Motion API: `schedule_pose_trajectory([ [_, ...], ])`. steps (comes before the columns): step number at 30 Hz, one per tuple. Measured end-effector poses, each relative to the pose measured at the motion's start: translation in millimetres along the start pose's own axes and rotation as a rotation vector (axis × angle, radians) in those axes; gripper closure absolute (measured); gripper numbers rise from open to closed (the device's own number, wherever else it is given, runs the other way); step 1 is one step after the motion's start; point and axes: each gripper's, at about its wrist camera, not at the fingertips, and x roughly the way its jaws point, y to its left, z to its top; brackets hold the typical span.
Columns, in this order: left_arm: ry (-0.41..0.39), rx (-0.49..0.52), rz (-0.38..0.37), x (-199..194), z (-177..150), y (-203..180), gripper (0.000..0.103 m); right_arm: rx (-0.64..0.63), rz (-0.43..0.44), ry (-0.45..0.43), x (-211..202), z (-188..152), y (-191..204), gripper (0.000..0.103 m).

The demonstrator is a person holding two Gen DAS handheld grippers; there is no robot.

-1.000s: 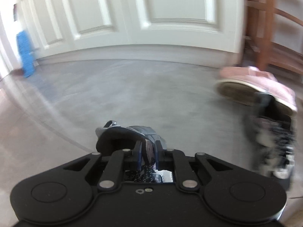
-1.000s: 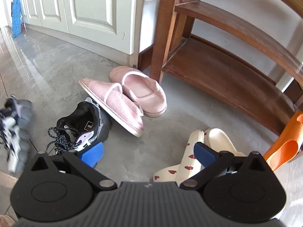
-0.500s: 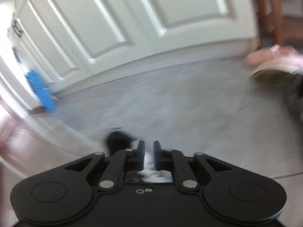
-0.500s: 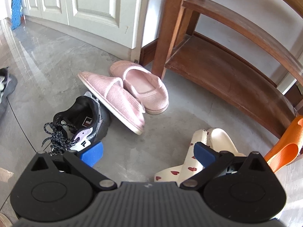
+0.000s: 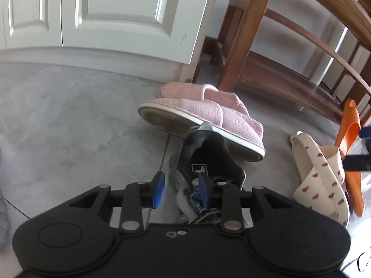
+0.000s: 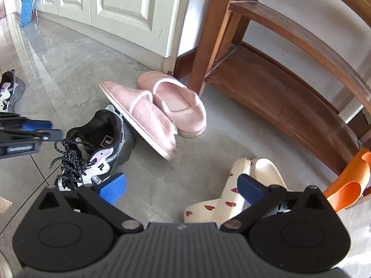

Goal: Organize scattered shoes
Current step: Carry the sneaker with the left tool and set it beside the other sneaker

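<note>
A black and white sneaker (image 5: 208, 153) (image 6: 102, 139) stands on the grey floor with its heel under a tilted pink slipper (image 5: 204, 113) (image 6: 148, 115). My left gripper (image 5: 181, 191) (image 6: 52, 130) hovers over its laces; the jaws are opening, with the tongue and laces between them and unpressed. The matching sneaker (image 6: 9, 92) lies alone at the far left. My right gripper (image 6: 182, 186) stands wide open over bare floor, between the sneaker and the cream heart-print slippers (image 6: 222, 199) (image 5: 320, 173).
A second pink slipper (image 6: 180, 102) lies by the leg of the wooden shoe rack (image 6: 278, 88) (image 5: 278, 81). An orange slipper (image 6: 350, 180) (image 5: 350, 125) leans at the right. White panelled doors (image 5: 104, 23) run along the back; a blue mop (image 6: 26, 2) stands far left.
My left gripper let go of the first sneaker, which now lies at the far left, and swung right over the second sneaker with its jaws parting. The right gripper stayed put.
</note>
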Motion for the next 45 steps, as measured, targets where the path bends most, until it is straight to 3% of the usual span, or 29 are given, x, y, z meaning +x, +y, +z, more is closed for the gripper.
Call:
schedule_pose_trajectory([
  [6, 0.016, -0.059, -0.005, 12, 0, 0, 0.071, 0.028, -0.001, 0.013, 3, -1, -8, 0.0],
  [9, 0.023, -0.095, 0.011, 22, 5, 0, 0.063, 0.016, 0.007, 0.024, 4, -2, -5, 0.0],
  [11, 0.07, -0.14, 0.011, 36, 7, 3, 0.052, 0.007, 0.009, 0.024, 3, -2, -3, 0.0],
  [12, 0.09, -0.159, 0.007, 41, 6, 5, 0.052, 0.004, 0.01, 0.023, 3, -3, -3, 0.0],
  [13, 0.111, -0.177, 0.002, 46, 5, 7, 0.054, 0.001, 0.011, 0.022, 2, -3, -2, 0.0],
  [15, 0.121, -0.161, -0.015, 50, 4, 7, 0.072, 0.004, 0.015, 0.023, 3, -2, -2, 0.0],
  [19, 0.126, -0.076, 0.026, 45, 1, 0, 0.08, 0.01, 0.021, 0.027, 4, -1, -2, 0.0],
  [23, 0.129, -0.058, 0.049, 32, -5, 8, 0.084, 0.018, 0.043, 0.02, 4, 1, -1, 0.0],
  [26, 0.11, 0.043, 0.116, 14, -13, 11, 0.086, 0.007, 0.053, 0.003, 2, 3, 1, 0.0],
  [33, 0.137, 0.139, 0.256, -17, -23, 52, 0.088, 0.0, 0.061, 0.012, 8, 5, 8, 0.0],
  [38, 0.11, 0.239, 0.453, -28, -16, 91, 0.1, -0.021, 0.053, -0.004, 4, 6, 14, 0.0],
  [40, 0.088, 0.266, 0.574, -29, -9, 112, 0.1, -0.028, 0.052, -0.002, 5, 5, 16, 0.0],
  [43, 0.038, 0.208, 0.583, -47, 2, 134, 0.1, -0.035, 0.05, 0.004, 6, 5, 18, 0.0],
  [45, -0.019, 0.19, 0.53, -64, 4, 129, 0.1, -0.04, 0.052, 0.003, 7, 6, 19, 0.0],
])
